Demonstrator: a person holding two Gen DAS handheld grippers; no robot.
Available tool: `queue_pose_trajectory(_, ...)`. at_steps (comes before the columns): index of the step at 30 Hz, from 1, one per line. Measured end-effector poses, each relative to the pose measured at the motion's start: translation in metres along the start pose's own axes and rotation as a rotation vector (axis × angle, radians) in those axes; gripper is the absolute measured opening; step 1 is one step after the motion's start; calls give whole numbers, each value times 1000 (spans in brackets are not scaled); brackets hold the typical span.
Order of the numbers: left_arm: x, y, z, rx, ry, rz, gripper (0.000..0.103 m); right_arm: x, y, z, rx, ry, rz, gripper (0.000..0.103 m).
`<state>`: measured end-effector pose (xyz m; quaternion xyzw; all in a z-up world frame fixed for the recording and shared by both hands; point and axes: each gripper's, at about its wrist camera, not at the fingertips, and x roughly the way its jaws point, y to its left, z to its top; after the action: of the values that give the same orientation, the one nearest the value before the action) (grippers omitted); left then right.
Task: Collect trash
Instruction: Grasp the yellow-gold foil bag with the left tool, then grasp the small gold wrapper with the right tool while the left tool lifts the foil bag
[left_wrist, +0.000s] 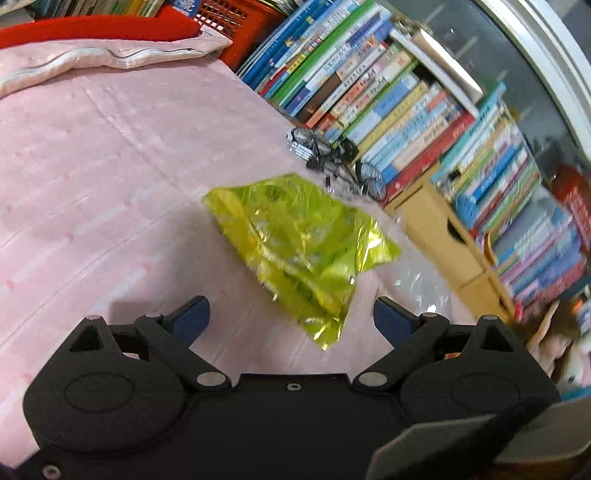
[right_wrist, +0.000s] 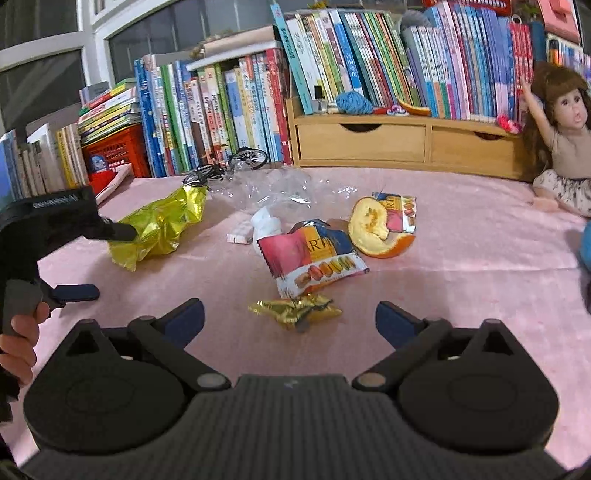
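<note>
Both jaws spread wide and empty: left gripper (left_wrist: 291, 314) over pink bedspread (left_wrist: 110, 166) with yellow foil bag (left_wrist: 295, 243) just ahead at 12 o'clock, right gripper (right_wrist: 290, 317) facing gold candy wrapper (right_wrist: 295, 310), macaron snack packet (right_wrist: 314, 258) beyond, orange peel (right_wrist: 376, 229) at 1 o'clock

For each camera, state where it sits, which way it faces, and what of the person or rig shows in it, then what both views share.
Left wrist: on the left gripper, looking down along its open fingers at the yellow-green foil bag on the pink cloth, books behind.
Right wrist: on the right gripper, open, facing the bookshelf across the snack wrapper, gold wrapper and orange peel; a hand holding the left gripper shows at the left edge.
Shared: the yellow-green bag, pink cloth, books.
</note>
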<state>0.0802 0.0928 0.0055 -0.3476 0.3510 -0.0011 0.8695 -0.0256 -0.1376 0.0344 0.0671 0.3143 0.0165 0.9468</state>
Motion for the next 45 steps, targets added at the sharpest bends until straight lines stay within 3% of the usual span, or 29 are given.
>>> queue_pose_trajectory(4, 13, 3, 8, -49, 14, -44, 94, 12, -1, -1, 10, 29, 1, 83)
queue_pose_trajectory(5, 16, 2, 10, -43, 15, -49, 94, 14, -2, -2, 14, 37, -3, 76)
queue_pose_trajectory(8, 21, -1, 11, -22, 44, -67, 74, 16, -4, -5, 30, 47, 3, 57)
queue_pose_trajectory(10, 20, -2, 8, -17, 59, -66, 45, 15, -5, -6, 39, 38, -1, 50)
queue_pose_trajectory(12, 21, -3, 6, -8, 79, -58, 38, 12, -6, -7, 52, 30, 0, 41)
queue_pose_trajectory(17, 11, -10, -5, 71, 61, -41, 25, 1, -6, -11, 43, 9, 10, 37)
queue_pose_trajectory(18, 8, -12, -8, 91, 56, -40, 23, -1, -5, -11, 39, 7, 12, 29)
queue_pose_trajectory(19, 4, -13, -11, 110, 49, -42, 22, -4, -5, -12, 35, 8, 13, 26)
queue_pose_trajectory(25, -26, -22, -27, 219, 12, -66, 20, -15, -2, -17, -7, 11, 9, 27)
queue_pose_trajectory(27, -37, -23, -32, 240, 11, -89, 20, -21, -3, -18, 9, -2, 14, 51)
queue_pose_trajectory(30, -55, -24, -39, 300, 3, -122, 19, -28, -5, -18, 14, -23, 51, 79)
queue_pose_trajectory(33, -67, -28, -46, 354, -5, -130, 19, -23, -2, -12, -7, -39, 10, 83)
queue_pose_trajectory(40, -78, -37, -59, 487, -44, -89, 20, 14, -3, 4, 42, 24, -29, 81)
queue_pose_trajectory(42, -80, -38, -63, 527, -49, -80, 20, 18, -1, 2, 35, 47, -26, 56)
queue_pose_trajectory(44, -80, -39, -66, 551, -56, -77, 21, 15, 1, -3, 25, 44, -25, 52)
queue_pose_trajectory(45, -80, -39, -66, 556, -60, -78, 29, 14, 2, -5, 12, 40, -24, 51)
